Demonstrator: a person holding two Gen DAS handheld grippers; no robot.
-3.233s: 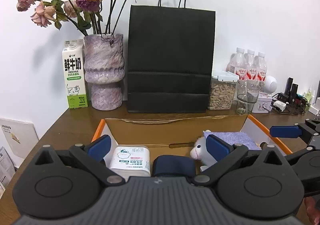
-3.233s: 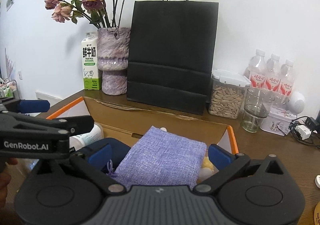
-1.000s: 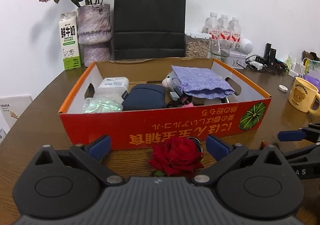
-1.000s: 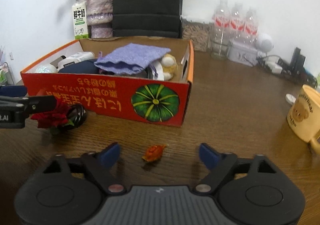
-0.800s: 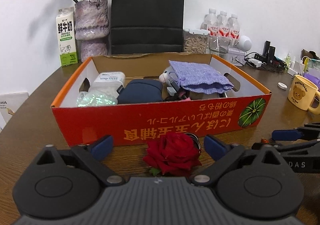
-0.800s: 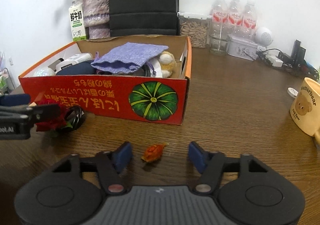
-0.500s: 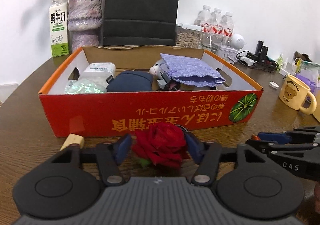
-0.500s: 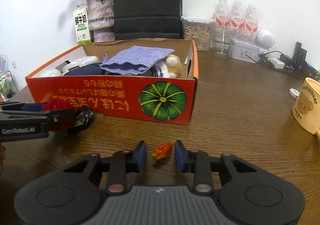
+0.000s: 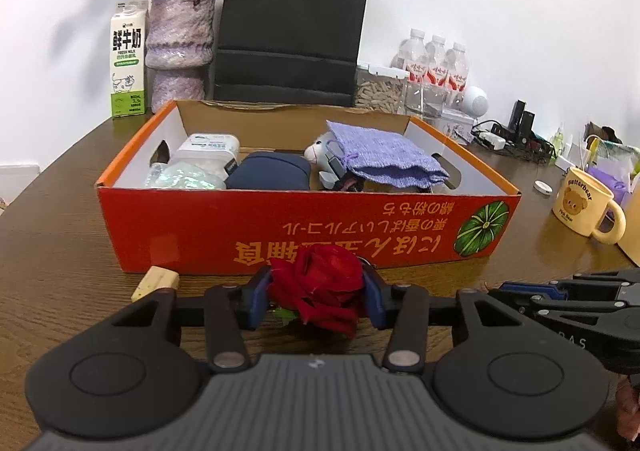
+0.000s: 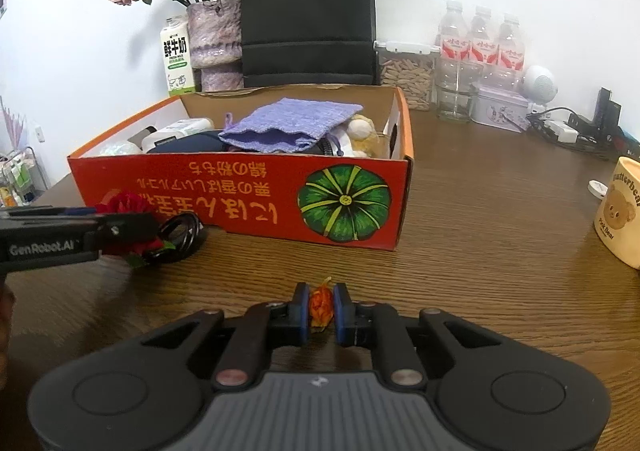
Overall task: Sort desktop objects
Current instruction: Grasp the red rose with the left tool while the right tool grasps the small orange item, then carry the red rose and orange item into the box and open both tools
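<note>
In the lower middle of the left wrist view, the left gripper (image 9: 316, 297) is closed on a red rose (image 9: 318, 287), with one blue pad pressed against each side of the flower. In the lower middle of the right wrist view, the right gripper (image 10: 321, 311) is closed almost fully on a small orange bud (image 10: 321, 305), which sits between its two pads just above the wooden table (image 10: 480, 251). Behind both grippers, across the centre of each frame, stands the orange cardboard box (image 9: 304, 227) with a green pumpkin printed on its front. Inside it lie a purple knitted pouch (image 9: 384, 163), a dark blue case (image 9: 268, 171) and a white container (image 9: 208, 149). A small wooden block (image 9: 156, 283) lies at the lower left, touching the box front. A yellow bear mug (image 9: 582, 203) stands at the right edge of the frame, well apart from the box.
</note>
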